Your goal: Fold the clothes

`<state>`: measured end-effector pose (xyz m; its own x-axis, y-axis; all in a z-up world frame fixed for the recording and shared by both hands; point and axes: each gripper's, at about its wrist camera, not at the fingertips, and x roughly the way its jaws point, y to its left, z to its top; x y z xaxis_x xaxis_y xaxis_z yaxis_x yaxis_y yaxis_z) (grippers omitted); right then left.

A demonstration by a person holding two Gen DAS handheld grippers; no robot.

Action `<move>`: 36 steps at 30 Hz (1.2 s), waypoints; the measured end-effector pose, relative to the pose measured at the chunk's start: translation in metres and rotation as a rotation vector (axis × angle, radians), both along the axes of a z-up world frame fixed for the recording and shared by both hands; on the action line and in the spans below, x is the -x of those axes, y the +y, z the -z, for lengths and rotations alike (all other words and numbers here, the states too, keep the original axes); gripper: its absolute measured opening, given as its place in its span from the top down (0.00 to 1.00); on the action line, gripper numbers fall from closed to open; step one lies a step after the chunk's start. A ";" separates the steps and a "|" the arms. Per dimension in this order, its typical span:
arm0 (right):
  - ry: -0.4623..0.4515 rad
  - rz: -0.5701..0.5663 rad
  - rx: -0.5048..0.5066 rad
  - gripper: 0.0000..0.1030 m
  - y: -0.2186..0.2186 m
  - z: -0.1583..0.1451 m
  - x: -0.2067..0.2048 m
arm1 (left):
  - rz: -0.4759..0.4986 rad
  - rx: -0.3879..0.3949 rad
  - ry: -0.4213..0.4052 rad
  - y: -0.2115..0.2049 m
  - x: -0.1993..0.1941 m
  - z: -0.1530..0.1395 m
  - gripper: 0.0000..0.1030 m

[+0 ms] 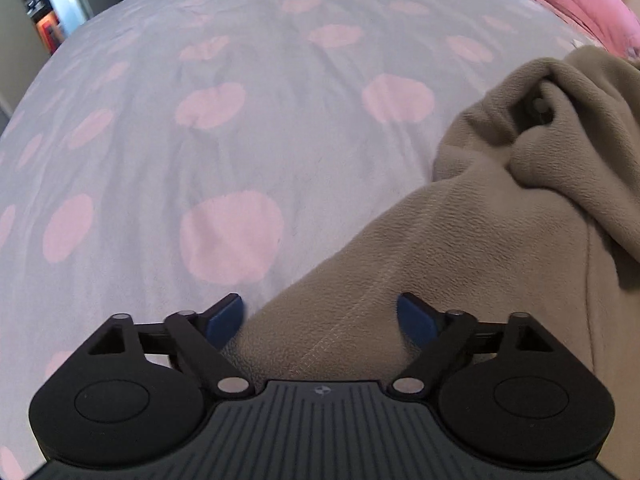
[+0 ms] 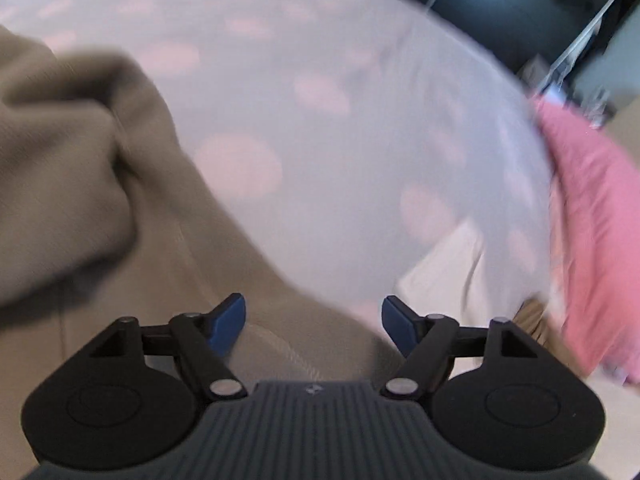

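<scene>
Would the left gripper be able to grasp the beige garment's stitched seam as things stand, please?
Probably yes: the left gripper is open, and the beige garment lies directly under it with the stitched seam between its fingers, nothing covering it.

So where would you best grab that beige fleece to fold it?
Probably the flat stitched hem of the fleece, from above: it lies smooth on the bedspread between the open left gripper jaws. The bunched part is too lumpy to fold from.

i can read no text, label, brand or number anywhere in what my two gripper cameras show.
</scene>
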<state>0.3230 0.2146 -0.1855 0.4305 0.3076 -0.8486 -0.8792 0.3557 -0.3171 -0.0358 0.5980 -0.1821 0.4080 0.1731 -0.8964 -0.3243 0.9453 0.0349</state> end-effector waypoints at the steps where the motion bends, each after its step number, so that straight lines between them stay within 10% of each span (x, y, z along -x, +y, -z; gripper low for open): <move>1: 0.040 0.023 0.008 0.25 -0.003 0.005 -0.004 | -0.014 0.011 -0.012 0.000 0.003 0.001 0.17; 5: 0.198 0.155 -0.097 0.45 -0.021 0.011 -0.015 | -0.059 0.043 -0.056 -0.008 0.007 0.000 0.41; 9: 0.170 0.140 -0.113 0.85 -0.033 0.002 -0.005 | -0.127 0.009 -0.064 -0.021 0.005 -0.010 0.72; 13: 0.033 0.139 -0.164 0.89 -0.035 -0.027 0.010 | -0.183 -0.120 -0.095 -0.029 0.005 -0.035 0.86; 17: -0.034 0.221 -0.283 0.90 -0.046 -0.057 0.010 | -0.224 -0.165 -0.166 -0.019 0.006 -0.066 0.87; 27: 0.034 0.268 -0.175 0.74 -0.042 -0.011 0.010 | -0.283 -0.116 -0.029 -0.007 -0.015 -0.021 0.76; 31: 0.022 0.255 -0.270 0.60 -0.046 -0.044 0.023 | -0.277 -0.159 -0.119 -0.023 -0.008 -0.057 0.52; 36: 0.137 0.177 -0.431 0.53 -0.025 -0.077 0.050 | -0.224 0.022 -0.259 -0.046 -0.036 -0.089 0.50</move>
<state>0.2727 0.1896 -0.1083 0.4013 0.5757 -0.7124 -0.8167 0.5770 0.0062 0.0004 0.5516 -0.0935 0.5764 0.2659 -0.7727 -0.5193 0.8493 -0.0951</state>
